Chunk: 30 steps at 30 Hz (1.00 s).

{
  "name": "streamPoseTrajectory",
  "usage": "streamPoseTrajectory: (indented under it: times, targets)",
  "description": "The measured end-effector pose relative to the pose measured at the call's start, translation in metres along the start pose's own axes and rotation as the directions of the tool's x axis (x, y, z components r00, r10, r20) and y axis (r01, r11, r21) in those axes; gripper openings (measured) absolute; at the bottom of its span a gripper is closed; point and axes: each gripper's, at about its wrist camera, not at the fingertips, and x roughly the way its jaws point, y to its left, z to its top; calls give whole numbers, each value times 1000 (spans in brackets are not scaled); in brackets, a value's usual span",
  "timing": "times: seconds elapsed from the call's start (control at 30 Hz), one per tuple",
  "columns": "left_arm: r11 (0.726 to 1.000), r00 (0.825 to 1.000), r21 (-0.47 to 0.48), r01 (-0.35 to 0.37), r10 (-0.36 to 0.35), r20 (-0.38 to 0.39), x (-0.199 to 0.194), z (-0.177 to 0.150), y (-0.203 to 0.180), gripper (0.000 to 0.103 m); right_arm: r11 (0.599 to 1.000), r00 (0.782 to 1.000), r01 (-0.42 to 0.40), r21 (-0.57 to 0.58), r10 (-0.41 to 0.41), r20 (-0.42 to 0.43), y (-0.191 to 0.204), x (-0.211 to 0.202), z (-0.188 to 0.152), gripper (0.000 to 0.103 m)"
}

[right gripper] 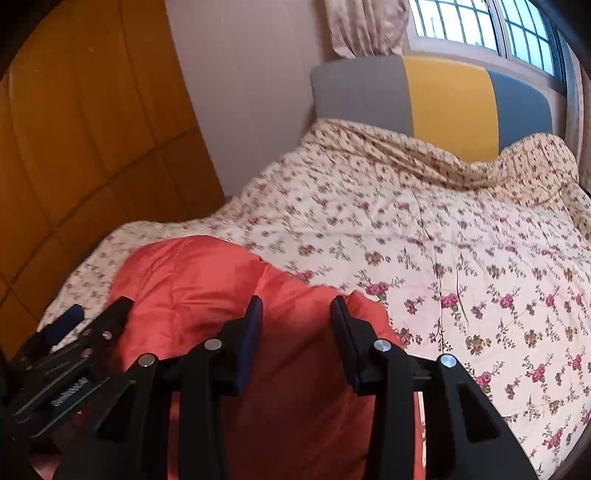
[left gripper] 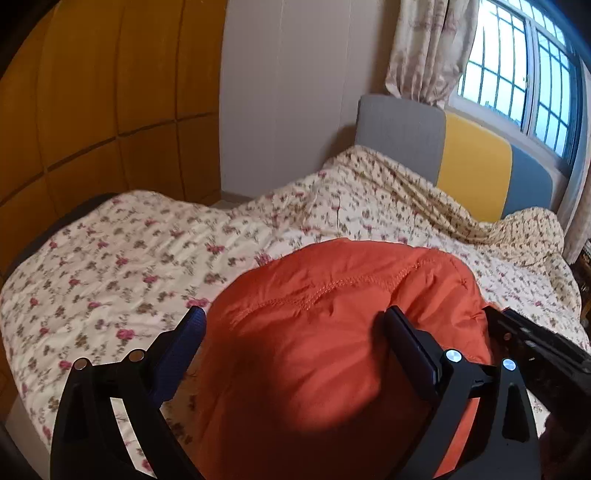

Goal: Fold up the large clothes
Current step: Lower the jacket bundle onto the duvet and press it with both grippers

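Note:
An orange padded garment lies bunched on the floral quilt at the near edge of the bed. My left gripper is open, its jaws wide apart on either side of the garment's hump. My right gripper is open too, its jaws straddling the garment from above. The two grippers are side by side: the right one shows at the right edge of the left wrist view, and the left one at the lower left of the right wrist view. Neither grips the cloth.
The bed's floral quilt spreads far and right. A grey, yellow and blue headboard stands at the back under a window with a curtain. A wooden wardrobe is on the left.

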Motion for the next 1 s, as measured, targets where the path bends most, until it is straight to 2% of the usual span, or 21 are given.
streamPoseTrajectory:
  times: [0.17,0.53,0.83,1.0]
  targets:
    - [999,998,-27,32,-33,-54,21,-5,-3,96,1000,999,-11,20,12,-36,-15,26,-12,37]
    - [999,994,-32,10,-14,-105,61,-15,-11,100,999,997,-9,37,12,-82,-26,64,-19,37]
    - [1000,994,-30,-10,7,-107,87,-19,-16,100,997,995,-10,77,18,-100,-34,92,-21,37]
    - [1000,996,-15,-23,21,-84,86,-22,-18,100,996,997,-23,81,29,-78,-35,87,-25,38]
